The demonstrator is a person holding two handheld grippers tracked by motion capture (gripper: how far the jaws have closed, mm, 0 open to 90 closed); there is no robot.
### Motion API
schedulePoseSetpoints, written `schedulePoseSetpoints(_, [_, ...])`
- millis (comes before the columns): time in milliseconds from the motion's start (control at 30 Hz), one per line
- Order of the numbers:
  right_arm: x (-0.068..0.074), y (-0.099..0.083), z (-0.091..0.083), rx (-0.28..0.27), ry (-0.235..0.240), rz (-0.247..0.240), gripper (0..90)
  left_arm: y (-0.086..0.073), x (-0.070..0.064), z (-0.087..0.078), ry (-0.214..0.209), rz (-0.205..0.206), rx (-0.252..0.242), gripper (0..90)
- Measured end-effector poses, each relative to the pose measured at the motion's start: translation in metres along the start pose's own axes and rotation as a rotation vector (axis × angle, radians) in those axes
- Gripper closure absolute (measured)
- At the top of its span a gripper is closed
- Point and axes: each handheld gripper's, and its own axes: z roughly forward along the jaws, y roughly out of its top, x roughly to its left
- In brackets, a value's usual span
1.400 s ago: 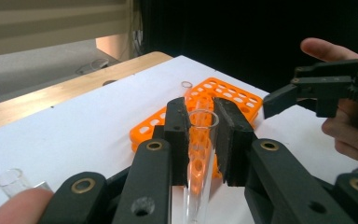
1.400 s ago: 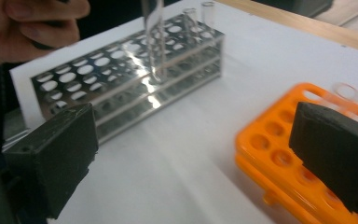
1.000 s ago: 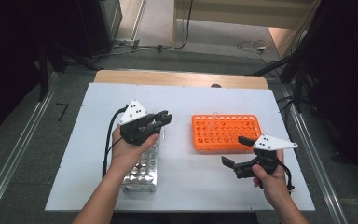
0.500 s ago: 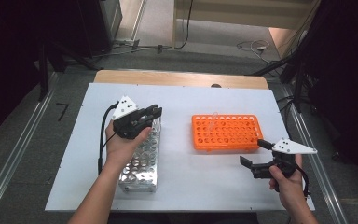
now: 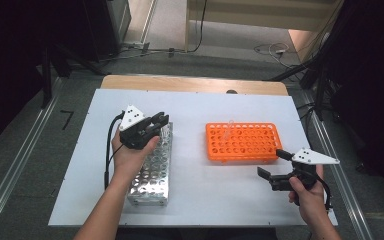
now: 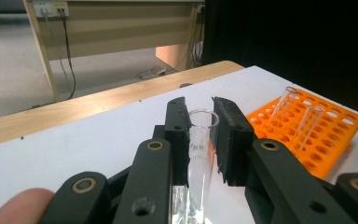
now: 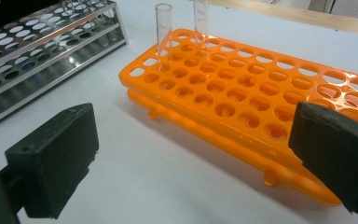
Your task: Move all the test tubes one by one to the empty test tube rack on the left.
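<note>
Here the left gripper (image 6: 200, 140) has its jaws closed on a clear test tube (image 6: 199, 154), held upright over the far end of the metal rack (image 5: 152, 172) at the table's left; whether the tube's foot sits in a hole is hard to tell. The right gripper (image 5: 272, 165) hangs wide open and empty, just near-right of the orange rack (image 5: 242, 142), where two tubes (image 7: 163, 28) stand at the far edge.

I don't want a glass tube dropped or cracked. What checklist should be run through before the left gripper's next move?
1. Left gripper jaws around the test tube: ok.
2. Firm grip on the tube: cannot tell.
3. Tube clear of the metal rack: cannot tell, its lower end is hidden.
4. Free holes in the orange rack: ok, two tubes in it.
5. Right gripper open, beside the orange rack: ok.
</note>
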Motion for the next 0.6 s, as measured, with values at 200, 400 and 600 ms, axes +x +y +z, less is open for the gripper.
schedulePoseSetpoints(200, [0.001, 0.0, 0.0, -0.002, 0.0, -0.002, 0.0, -0.004, 0.0, 0.003, 0.008, 0.0, 0.006, 76.4])
schedulePoseSetpoints(400, [0.0, 0.0, 0.0, -0.002, -0.004, -0.001, 0.0, -0.009, -0.001, 0.007, 0.014, 0.005, 0.029, 76.4])
schedulePoseSetpoints(600, [0.0, 0.0, -0.001, -0.006, -0.006, 0.0, 0.0, -0.011, -0.003, 0.007, 0.02, 0.011, 0.05, 76.3])
